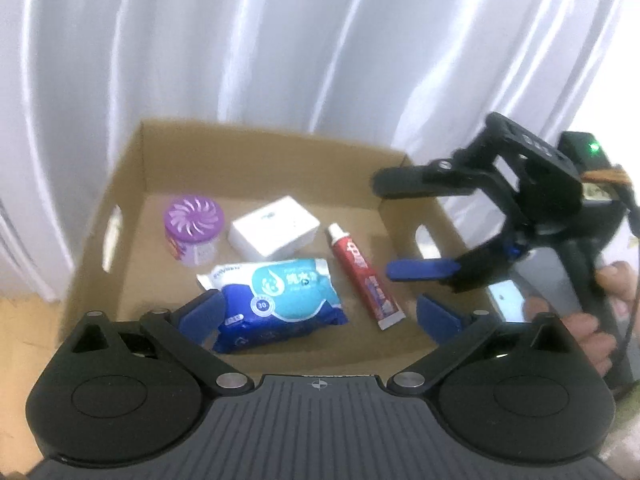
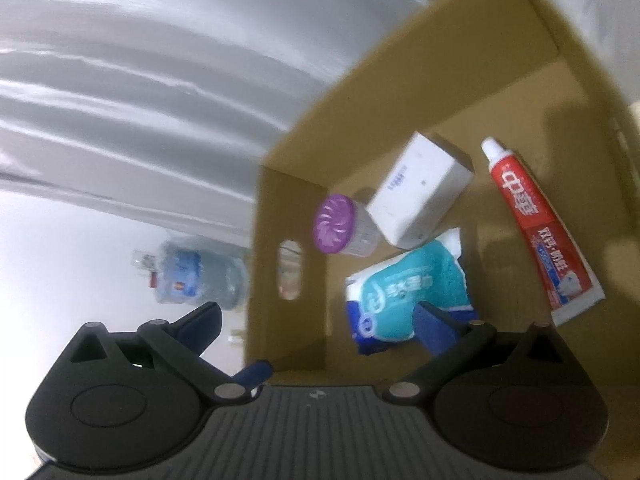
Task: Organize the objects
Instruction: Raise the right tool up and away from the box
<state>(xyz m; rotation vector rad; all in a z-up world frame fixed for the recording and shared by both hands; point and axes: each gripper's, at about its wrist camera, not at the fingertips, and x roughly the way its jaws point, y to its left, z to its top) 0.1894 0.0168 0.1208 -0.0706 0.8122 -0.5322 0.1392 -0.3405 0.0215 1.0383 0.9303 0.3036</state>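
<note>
A cardboard box (image 1: 132,184) holds a purple-lidded air freshener (image 1: 194,232), a white box (image 1: 274,228), a red toothpaste tube (image 1: 364,274) and a blue wet-wipes pack (image 1: 276,300). My left gripper (image 1: 320,316) is open and empty over the box's near edge, its left finger beside the wipes pack. My right gripper (image 1: 404,228) is open and empty above the box's right wall. In the right wrist view the gripper (image 2: 320,320) is open, with the box (image 2: 288,208), freshener (image 2: 340,226), white box (image 2: 416,192), toothpaste (image 2: 536,224) and wipes (image 2: 404,292) ahead.
White curtains (image 1: 280,40) hang behind the box. A large water bottle (image 2: 196,272) lies outside the box to its left. A wooden floor strip (image 1: 24,328) shows at the left. A hand (image 1: 592,320) holds the right gripper's handle.
</note>
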